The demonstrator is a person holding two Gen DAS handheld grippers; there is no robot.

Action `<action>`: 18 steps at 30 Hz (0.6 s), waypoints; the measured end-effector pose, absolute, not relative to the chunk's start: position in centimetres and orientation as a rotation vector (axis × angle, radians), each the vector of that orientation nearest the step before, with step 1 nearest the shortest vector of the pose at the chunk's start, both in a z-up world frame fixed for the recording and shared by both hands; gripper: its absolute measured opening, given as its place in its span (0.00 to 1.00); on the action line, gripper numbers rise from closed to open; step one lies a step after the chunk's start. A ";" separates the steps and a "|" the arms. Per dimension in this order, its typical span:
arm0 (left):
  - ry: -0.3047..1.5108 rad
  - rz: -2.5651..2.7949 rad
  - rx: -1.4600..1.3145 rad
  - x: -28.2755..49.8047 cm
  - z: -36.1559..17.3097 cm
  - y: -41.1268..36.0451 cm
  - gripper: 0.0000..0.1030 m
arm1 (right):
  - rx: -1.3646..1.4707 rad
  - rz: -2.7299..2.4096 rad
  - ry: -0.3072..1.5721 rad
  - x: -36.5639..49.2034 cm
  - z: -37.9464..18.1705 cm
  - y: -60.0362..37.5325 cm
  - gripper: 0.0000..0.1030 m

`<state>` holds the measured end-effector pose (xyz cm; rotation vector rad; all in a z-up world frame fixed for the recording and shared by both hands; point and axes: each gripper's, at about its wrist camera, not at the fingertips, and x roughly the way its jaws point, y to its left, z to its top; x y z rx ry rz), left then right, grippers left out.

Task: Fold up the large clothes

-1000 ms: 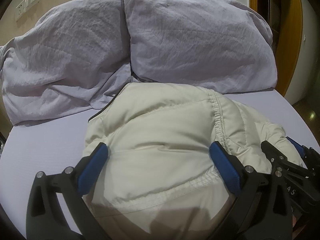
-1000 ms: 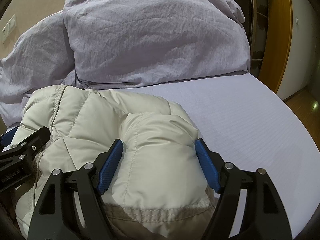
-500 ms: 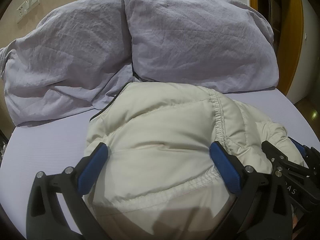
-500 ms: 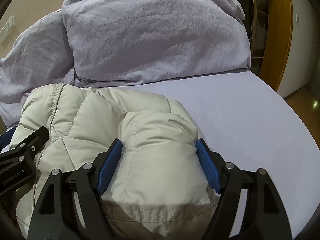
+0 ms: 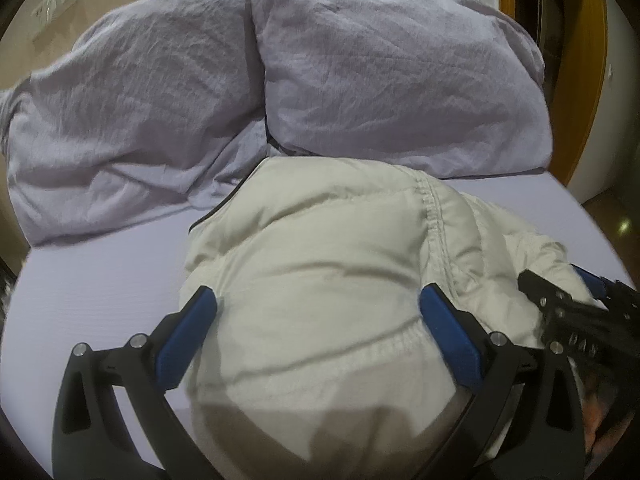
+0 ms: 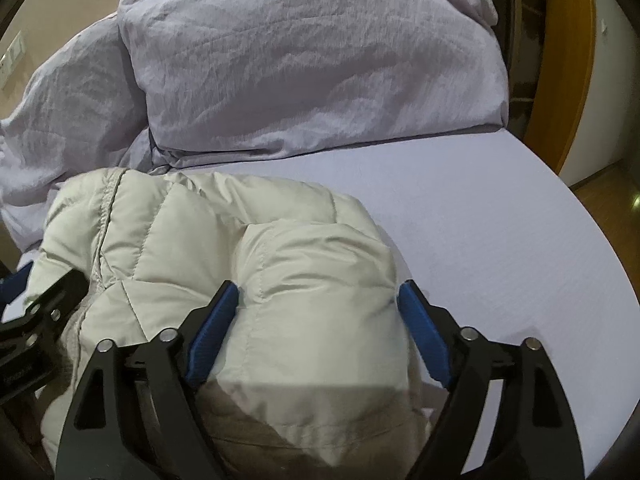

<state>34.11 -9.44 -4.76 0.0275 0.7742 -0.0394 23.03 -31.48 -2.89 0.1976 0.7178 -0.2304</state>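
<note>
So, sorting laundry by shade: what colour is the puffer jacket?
Cream puffer jacket, clearest in the left wrist view.

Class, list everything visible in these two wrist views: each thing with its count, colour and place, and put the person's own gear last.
Puffer jacket: one, cream, bundled on the bed, near side.
Pillows: two, lilac, crumpled, behind the jacket.
Bed sheet: one, lilac, under everything.
Wall switch plate: one, pale, far left wall.
Wooden door frame: one, orange-brown, right of the bed.
Left gripper: one, black with blue pads, astride the jacket.
Right gripper: one, black with blue pads, jaws opening with the jacket's folded end between them.
</note>
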 end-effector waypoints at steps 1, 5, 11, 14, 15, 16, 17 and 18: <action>0.784 -0.048 0.003 33.8 -4.4 -8.8 0.98 | 0.206 -0.223 0.717 22.7 -2.5 -32.0 0.85; 0.816 -0.051 -0.080 32.9 -3.5 -5.9 0.98 | 0.267 -0.180 0.731 22.2 -1.7 -34.0 0.91; 0.864 -0.059 -0.179 32.4 -3.1 -2.9 0.98 | 0.453 -0.051 0.840 22.8 -2.5 -36.8 0.97; 0.906 -0.086 -0.230 32.3 -3.7 -2.2 0.98 | 0.551 0.004 0.899 23.0 -3.9 -37.6 0.99; 0.918 -0.093 -0.245 32.3 -4.0 -2.1 0.98 | 0.581 0.020 0.912 23.0 -4.3 -37.8 0.99; 0.926 -0.097 -0.258 32.3 -4.3 -2.0 0.98 | 0.621 0.041 0.927 23.1 -4.8 -38.0 0.99; 0.933 -0.102 -0.278 32.3 -4.6 -1.8 0.98 | 0.656 0.059 0.939 23.1 -5.3 -38.1 0.99; 0.943 -0.110 -0.312 32.3 -5.0 -1.5 0.98 | 0.698 0.080 0.955 23.2 -5.8 -38.2 0.99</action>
